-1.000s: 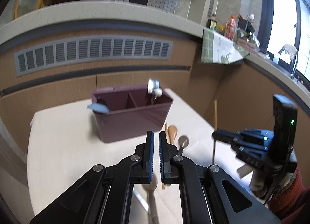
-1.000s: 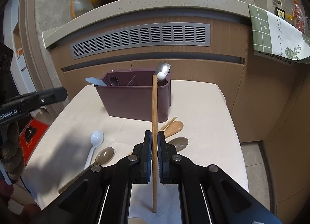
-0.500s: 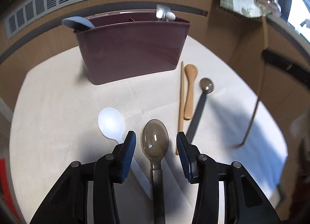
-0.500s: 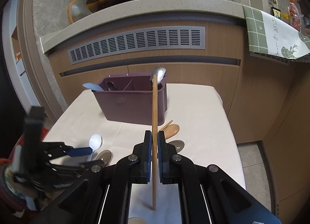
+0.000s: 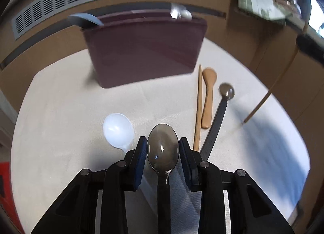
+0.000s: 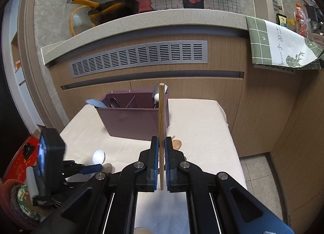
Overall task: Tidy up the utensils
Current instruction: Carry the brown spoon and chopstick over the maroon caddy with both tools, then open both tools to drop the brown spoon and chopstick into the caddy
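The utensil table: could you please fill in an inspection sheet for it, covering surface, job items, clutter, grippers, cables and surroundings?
Surface: table under a pale cloth.
Job's things: maroon caddy already holding several utensils; on the cloth lie a white spoon, a grey translucent spoon, a loose chopstick, a wooden spoon and a dark-handled spoon.
Clutter: nothing seen.
Grippers: left gripper closing, with the grey spoon's bowl between its jaws; right gripper shut on an upright held chopstick.
Cables: nothing seen.
Surroundings: counter with a pan, vent grille, hanging checked towel.
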